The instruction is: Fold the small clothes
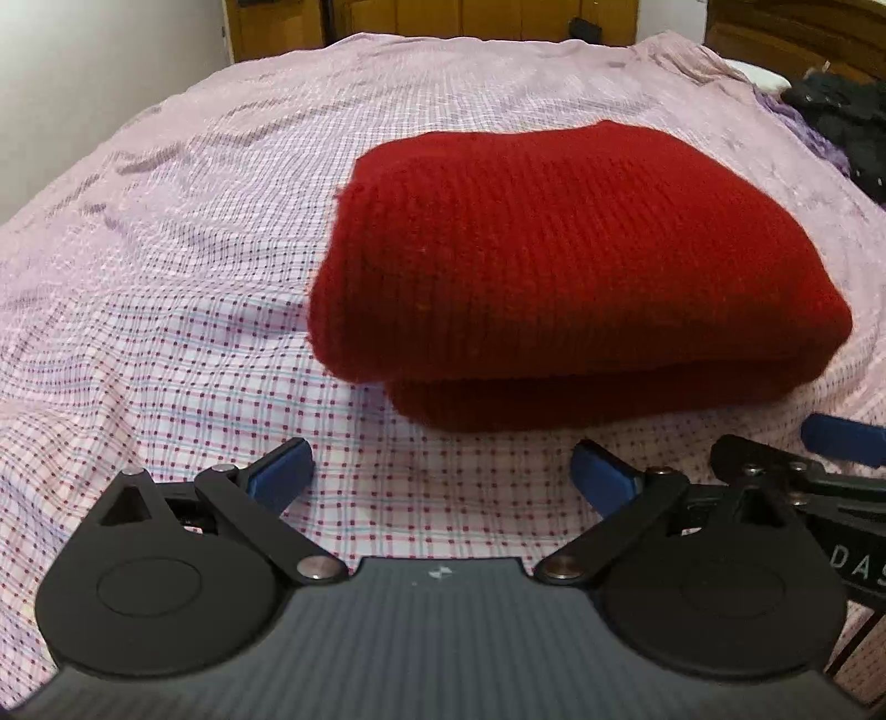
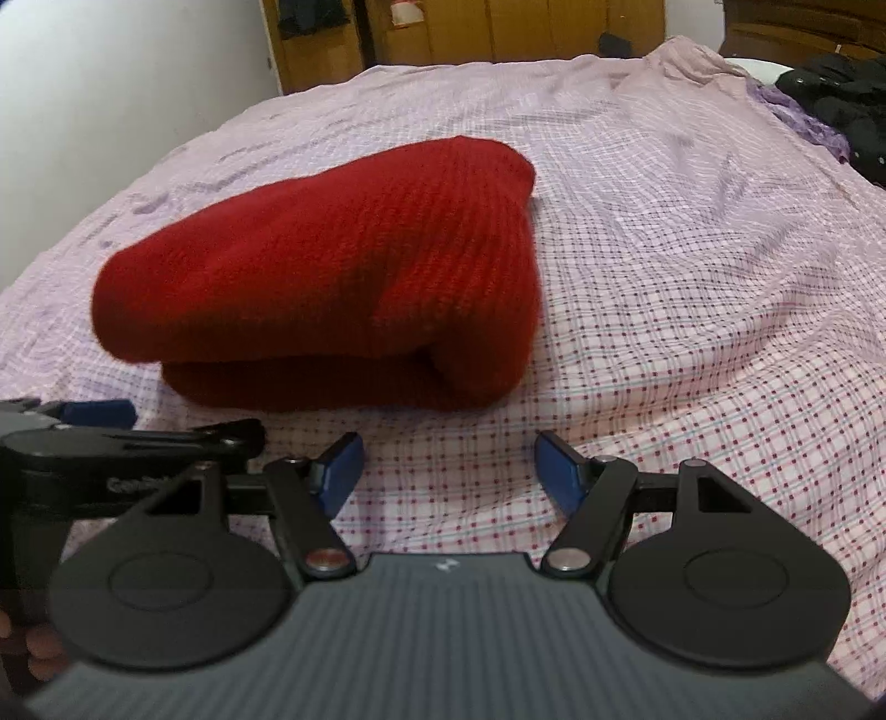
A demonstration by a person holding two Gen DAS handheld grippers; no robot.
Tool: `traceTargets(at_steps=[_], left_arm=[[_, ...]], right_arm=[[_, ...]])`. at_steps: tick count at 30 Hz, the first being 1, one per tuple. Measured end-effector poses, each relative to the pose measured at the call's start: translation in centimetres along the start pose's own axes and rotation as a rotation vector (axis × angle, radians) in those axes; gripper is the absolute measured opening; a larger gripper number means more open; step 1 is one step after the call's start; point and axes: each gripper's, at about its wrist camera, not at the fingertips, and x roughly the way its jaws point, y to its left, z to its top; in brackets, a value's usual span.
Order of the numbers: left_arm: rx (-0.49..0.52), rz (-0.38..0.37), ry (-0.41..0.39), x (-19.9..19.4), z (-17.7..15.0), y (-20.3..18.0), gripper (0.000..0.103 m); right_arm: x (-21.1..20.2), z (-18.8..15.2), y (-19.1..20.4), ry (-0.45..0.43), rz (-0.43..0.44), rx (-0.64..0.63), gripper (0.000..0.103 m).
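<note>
left wrist view: one folded red knit garment (image 1: 554, 266) on checked bedsheet (image 1: 194, 343), long axis running across frame, fold facing camera. left gripper (image 1: 443, 471) spread wide, nothing between. wooden cabinets (image 1: 443, 16) behind.

right wrist view: same garment (image 2: 321, 277) left of centre; right gripper (image 2: 446, 471) released, empty. dark pile (image 2: 847, 99) far right, perhaps clothes.

A bed (image 1: 166, 277) in a checked pink sheet carries a folded red knit (image 1: 526, 249); dark clothes (image 1: 847, 127), perhaps jackets, lie at its far corner.
</note>
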Motion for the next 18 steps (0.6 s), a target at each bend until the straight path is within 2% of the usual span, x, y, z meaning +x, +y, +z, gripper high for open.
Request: traceTargets(at_steps=[7,11,18], left_arm=[[-0.019,0.007,0.021,0.9,0.2,0.7,0.102],[-0.019,0.004,0.023,1.2,0.1,0.8,0.102],[-0.014,0.011,0.02,1.6,0.2,0.5,0.103]], right_arm=[[0.9,-0.6,0.0,0.006,-0.022,-0.01,0.07],[1.1,-0.5,-0.2,-0.002,-0.009,0.005,0.078],[1.2,-0.7,-0.1,-0.006,-0.008,0.0,0.079]])
